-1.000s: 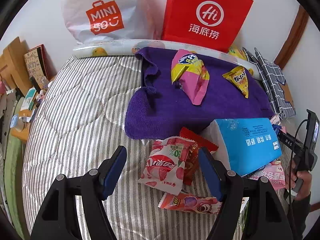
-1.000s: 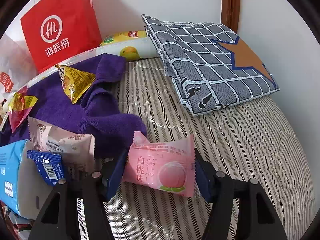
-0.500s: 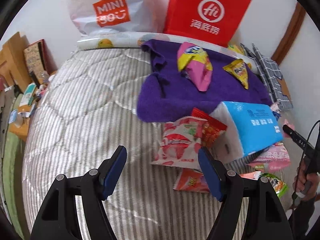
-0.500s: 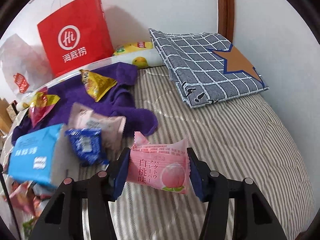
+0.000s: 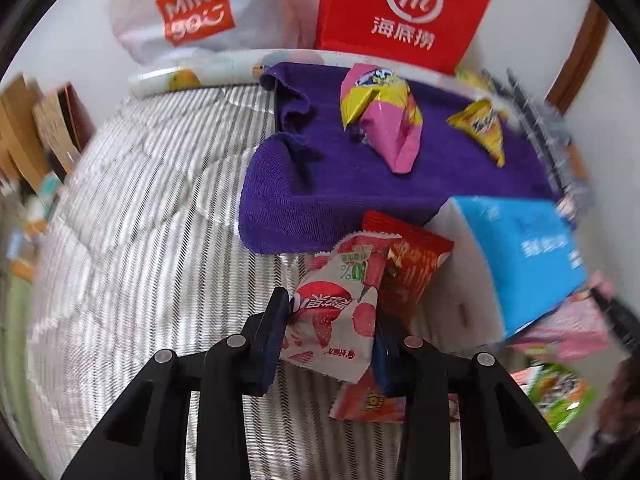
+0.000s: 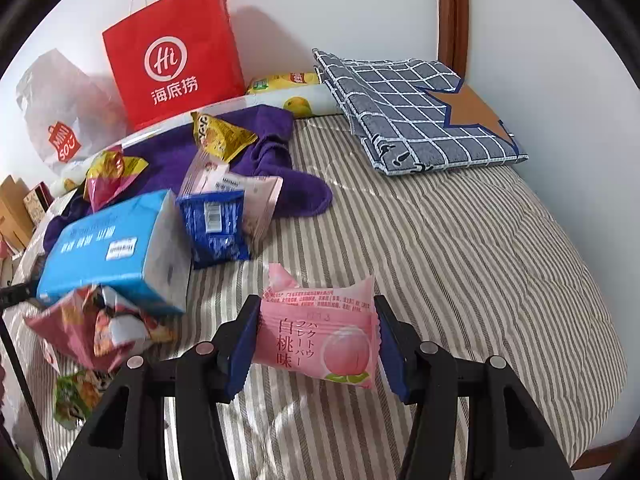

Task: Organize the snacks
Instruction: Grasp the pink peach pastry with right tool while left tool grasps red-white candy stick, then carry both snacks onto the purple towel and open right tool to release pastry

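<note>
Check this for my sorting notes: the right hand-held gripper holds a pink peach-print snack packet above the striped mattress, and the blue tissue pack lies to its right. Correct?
Not quite. In the right wrist view the blue tissue pack lies to the left of the pink peach-print snack packet, not its right. The right hand-held gripper does hold that packet above the striped mattress.

Glossy plastic peach snack wrapper; plush purple cloth towel; matt red paper bag
</note>
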### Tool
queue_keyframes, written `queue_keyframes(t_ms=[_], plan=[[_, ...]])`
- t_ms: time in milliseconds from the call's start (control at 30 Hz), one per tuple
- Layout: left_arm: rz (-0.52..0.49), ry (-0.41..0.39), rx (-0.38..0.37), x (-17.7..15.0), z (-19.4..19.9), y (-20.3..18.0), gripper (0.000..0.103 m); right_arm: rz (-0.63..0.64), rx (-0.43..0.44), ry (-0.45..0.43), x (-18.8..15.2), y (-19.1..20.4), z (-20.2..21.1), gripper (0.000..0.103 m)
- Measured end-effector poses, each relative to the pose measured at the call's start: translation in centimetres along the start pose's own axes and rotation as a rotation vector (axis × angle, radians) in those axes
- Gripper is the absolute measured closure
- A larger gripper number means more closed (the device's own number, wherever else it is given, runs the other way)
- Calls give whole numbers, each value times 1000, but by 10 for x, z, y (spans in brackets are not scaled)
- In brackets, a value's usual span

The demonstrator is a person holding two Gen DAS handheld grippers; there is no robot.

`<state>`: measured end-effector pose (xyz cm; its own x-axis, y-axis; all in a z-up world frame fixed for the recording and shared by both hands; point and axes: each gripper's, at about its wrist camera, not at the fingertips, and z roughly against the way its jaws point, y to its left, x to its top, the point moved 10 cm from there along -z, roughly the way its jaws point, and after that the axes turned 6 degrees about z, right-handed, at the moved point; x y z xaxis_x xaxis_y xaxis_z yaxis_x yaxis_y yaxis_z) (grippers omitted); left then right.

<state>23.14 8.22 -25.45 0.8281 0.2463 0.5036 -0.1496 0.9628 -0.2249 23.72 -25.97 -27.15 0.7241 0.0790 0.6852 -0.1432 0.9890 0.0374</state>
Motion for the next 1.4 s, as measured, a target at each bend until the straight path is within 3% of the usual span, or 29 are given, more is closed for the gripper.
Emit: queue_keyframes(t_ms=[367, 467, 667, 900, 1400], plan=[[46, -53, -39, 8, -7, 10, 68, 3, 7, 25, -1, 13, -27, 50], [78, -47, -26, 8, -14, 20, 77, -7, 14, 22, -4, 14, -31, 50], [46, -73, -23, 7, -15, 17, 78, -12, 20, 18, -3, 13, -32, 49], [88, -56, -77, 4, -8, 21, 79, -14, 23, 11, -2, 13, -30, 50], [4, -87, -152, -15, 47, -19, 79, 52, 50, -101, 25, 39, 33, 50]])
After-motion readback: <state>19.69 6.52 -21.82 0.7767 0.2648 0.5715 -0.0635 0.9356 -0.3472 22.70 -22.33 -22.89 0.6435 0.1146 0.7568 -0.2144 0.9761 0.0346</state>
